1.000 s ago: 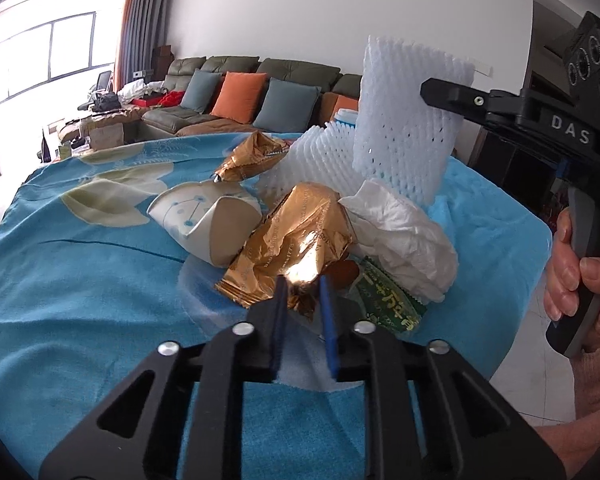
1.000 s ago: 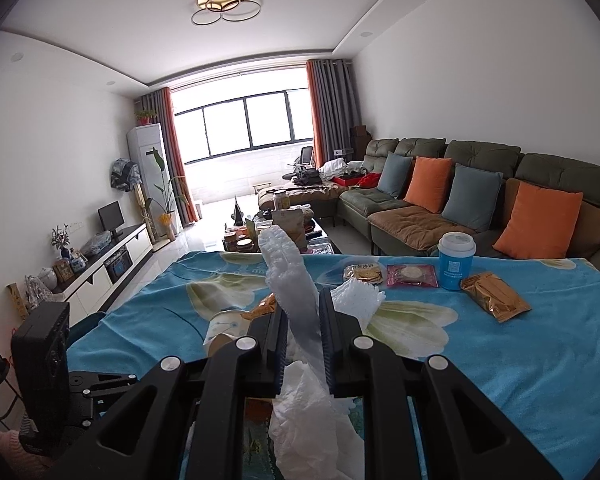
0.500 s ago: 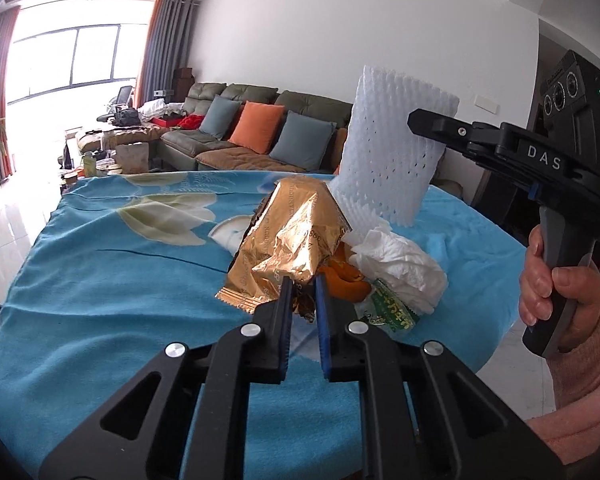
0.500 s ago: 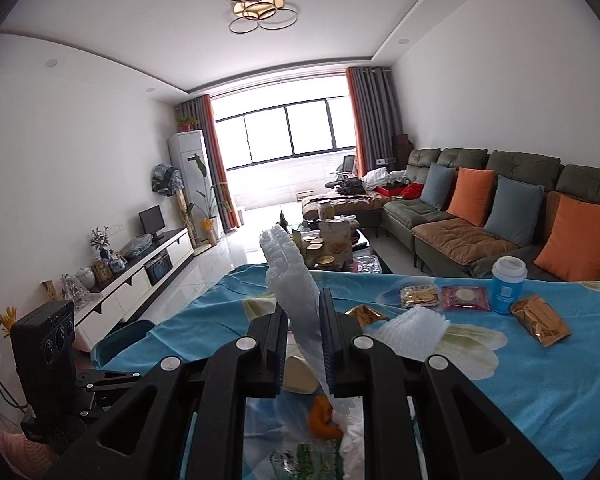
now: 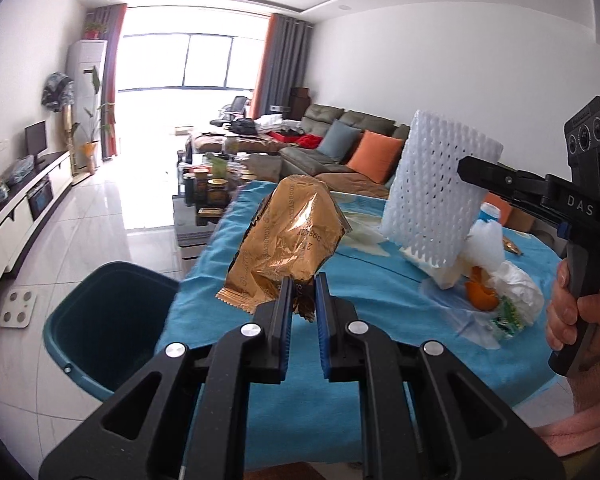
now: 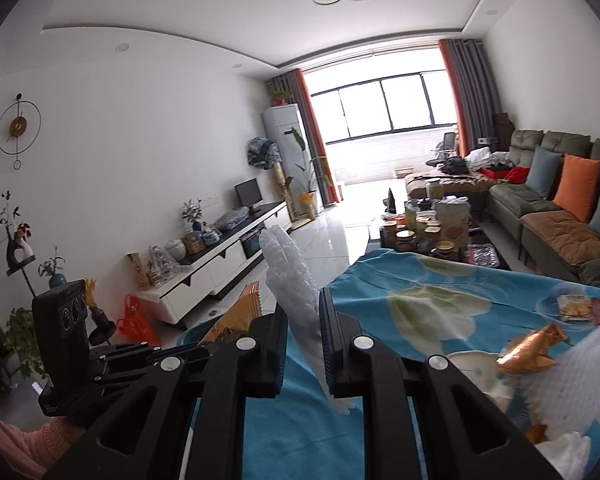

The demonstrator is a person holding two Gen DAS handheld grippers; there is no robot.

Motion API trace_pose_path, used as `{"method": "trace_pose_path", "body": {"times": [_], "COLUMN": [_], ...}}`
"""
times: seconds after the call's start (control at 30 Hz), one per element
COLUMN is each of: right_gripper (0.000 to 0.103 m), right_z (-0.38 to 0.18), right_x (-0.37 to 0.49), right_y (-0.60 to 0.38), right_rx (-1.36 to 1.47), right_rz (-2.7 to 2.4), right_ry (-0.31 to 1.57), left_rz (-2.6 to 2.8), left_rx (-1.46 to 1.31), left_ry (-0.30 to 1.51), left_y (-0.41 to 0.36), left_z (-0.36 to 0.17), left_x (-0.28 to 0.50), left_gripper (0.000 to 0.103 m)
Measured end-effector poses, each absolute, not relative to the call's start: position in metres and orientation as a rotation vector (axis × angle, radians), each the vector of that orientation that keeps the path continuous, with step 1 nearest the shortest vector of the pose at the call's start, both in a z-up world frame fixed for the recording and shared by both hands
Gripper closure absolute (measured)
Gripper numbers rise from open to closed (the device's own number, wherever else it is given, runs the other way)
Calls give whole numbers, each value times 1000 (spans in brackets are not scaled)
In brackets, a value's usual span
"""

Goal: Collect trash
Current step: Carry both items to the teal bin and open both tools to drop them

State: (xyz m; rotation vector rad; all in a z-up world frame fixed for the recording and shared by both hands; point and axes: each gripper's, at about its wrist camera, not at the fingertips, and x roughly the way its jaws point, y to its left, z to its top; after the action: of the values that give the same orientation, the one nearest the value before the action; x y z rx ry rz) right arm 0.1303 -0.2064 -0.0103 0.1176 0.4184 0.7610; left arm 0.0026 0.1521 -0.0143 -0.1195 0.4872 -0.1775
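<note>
Bin: a dark teal bin (image 5: 100,320) stands on the floor at the left, hard against the edge of the surface (image 5: 380,308) with its blue flowered cloth.
Left gripper: the left gripper (image 5: 300,292) is clamped tight on the bottom edge of a crumpled gold wrapper (image 5: 292,236), and the wrapper is up in the air, above the cloth's left edge and beside the bin.
Right gripper: the right gripper (image 6: 304,316) is pinched shut on a white foam net sleeve (image 6: 296,300); from the left camera that sleeve (image 5: 436,192) hangs clear above the cloth.
Right hand: over at the far right, a hand (image 5: 572,312) in a pink sleeve wraps the black handle.
Left on the surface: a white crumpled bag (image 5: 516,292), an orange peel (image 5: 480,296) and a green packet (image 5: 508,316) bunch together near the right edge; the right camera shows another gold wrapper (image 6: 532,348) and more white foam net (image 6: 572,384) on the cloth.
</note>
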Motion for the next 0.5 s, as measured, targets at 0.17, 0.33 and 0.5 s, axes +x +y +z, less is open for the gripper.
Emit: {"method": "trace_pose_path", "body": {"times": [0.17, 0.33, 0.5], "right_gripper": [89, 89, 89], "right_z": [-14, -15, -18], "right_x": [147, 160, 171], "right_y": [-155, -108, -66], "right_rx": [108, 99, 92], "right_rz": [874, 963, 1033], "right_ry": [454, 481, 507], "left_rz": [-42, 61, 120], "left_rx": [-136, -153, -182], "left_ry": [497, 521, 556], "left_y": [209, 258, 296], "left_z": [-17, -27, -38], "left_x": [4, 10, 20], "left_gripper": [91, 91, 91]}}
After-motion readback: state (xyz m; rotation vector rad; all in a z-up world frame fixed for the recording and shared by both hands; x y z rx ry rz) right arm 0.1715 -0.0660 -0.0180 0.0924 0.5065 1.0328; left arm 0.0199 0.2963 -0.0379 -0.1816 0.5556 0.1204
